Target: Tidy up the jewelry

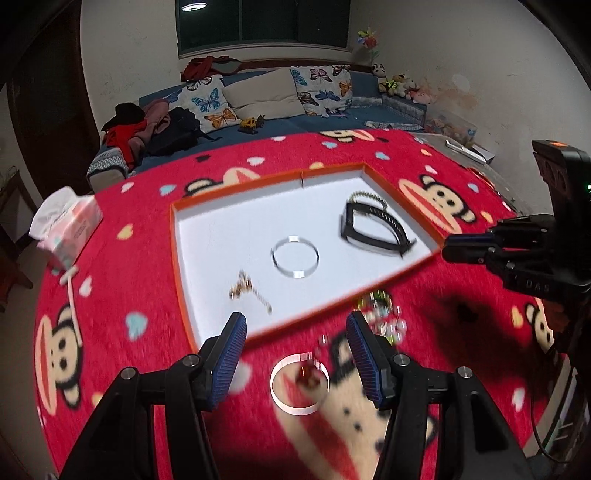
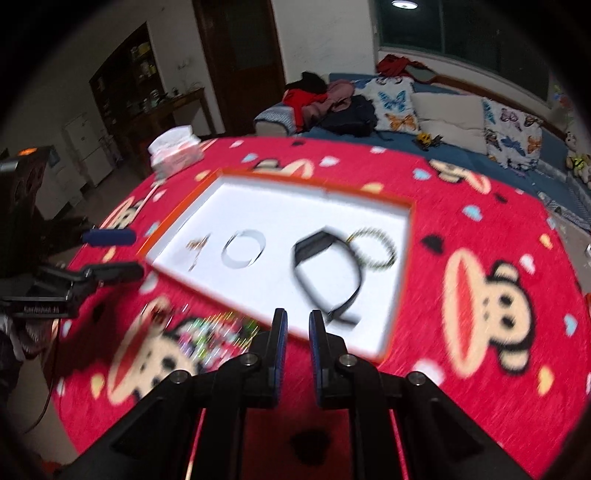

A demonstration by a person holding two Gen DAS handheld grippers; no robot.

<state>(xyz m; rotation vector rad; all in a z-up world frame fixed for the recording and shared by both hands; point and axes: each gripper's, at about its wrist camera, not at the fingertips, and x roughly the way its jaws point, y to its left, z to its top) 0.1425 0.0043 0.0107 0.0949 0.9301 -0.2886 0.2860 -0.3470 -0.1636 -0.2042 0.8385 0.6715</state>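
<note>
**Indoors, jewelry half sorted on a monkey-print cloth**

Indoors, under a ceiling lamp (image 2: 404,4), a worktop draped in a red cloth (image 1: 147,258) printed with cartoon monkeys carries a shallow tray (image 1: 177,236) with an orange rim and a white floor. Four pieces lie inside it: a gold chain (image 1: 249,291) near the left front corner, a clear bangle (image 1: 295,256) in the middle, a black band (image 1: 373,230) to the right, and a beaded bracelet (image 2: 375,247) touching the band's far side. On the cloth outside the tray's front edge lie a second clear ring (image 1: 299,384) with a small dark red item inside it, and a blurred heap of coloured beads (image 1: 380,317).

The left tool (image 1: 295,354) hangs above that ring with its blue-padded jaws apart and nothing between them. The right tool (image 2: 297,339), over the tray's front rim near the band, has its jaws nearly together, a narrow gap showing, and holds nothing.

A tissue pack (image 1: 68,225) sits at the cloth's left edge. Behind the worktop runs a blue sofa (image 1: 288,122) with butterfly cushions (image 1: 321,88), a plain cushion, a black bag (image 1: 177,129), heaped clothes, toy trucks and soft toys (image 1: 399,85). A dark window (image 1: 266,22) fills the wall above, and a dark wooden door (image 2: 240,55) and shelving stand off to the left in the right wrist view.
</note>
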